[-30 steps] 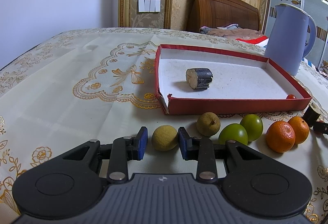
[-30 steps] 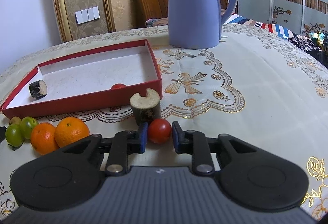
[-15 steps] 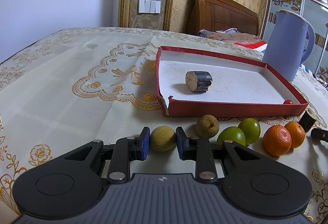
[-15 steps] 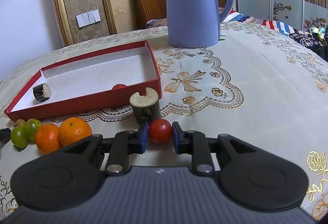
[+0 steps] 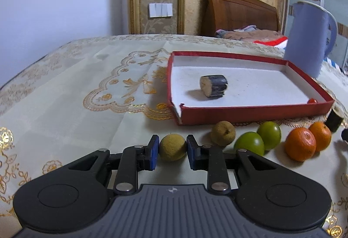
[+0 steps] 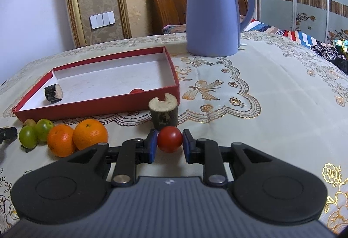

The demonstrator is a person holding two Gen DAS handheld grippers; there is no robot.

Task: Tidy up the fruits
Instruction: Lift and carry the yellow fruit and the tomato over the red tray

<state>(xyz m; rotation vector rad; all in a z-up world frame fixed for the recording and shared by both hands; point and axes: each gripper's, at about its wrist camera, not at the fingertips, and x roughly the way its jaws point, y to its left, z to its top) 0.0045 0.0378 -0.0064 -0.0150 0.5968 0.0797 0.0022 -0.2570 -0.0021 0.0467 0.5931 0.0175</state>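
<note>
My left gripper (image 5: 171, 148) is shut on a rough yellow-brown round fruit (image 5: 173, 147) and holds it just above the tablecloth. To its right lie a brownish fruit (image 5: 223, 132), two green fruits (image 5: 250, 143), and two oranges (image 5: 300, 145). My right gripper (image 6: 169, 142) is shut on a small red tomato (image 6: 169, 139), in front of an upright sugarcane piece (image 6: 163, 113). The red tray (image 5: 250, 115) holds a sugarcane piece (image 5: 213, 86) and a small red tomato (image 5: 312, 100) in its near right corner. The oranges (image 6: 89, 134) and green fruits (image 6: 28, 136) also show in the right wrist view.
A blue kettle (image 6: 214, 13) stands behind the tray (image 6: 91, 107) at the right. A second dark sugarcane piece (image 5: 334, 120) stands right of the oranges. A bed with a wooden headboard (image 5: 239, 11) lies beyond the table.
The left gripper closed on the yellow-brown fruit and both grippers rose slightly with their fruits; the scene sank a little in both views.
</note>
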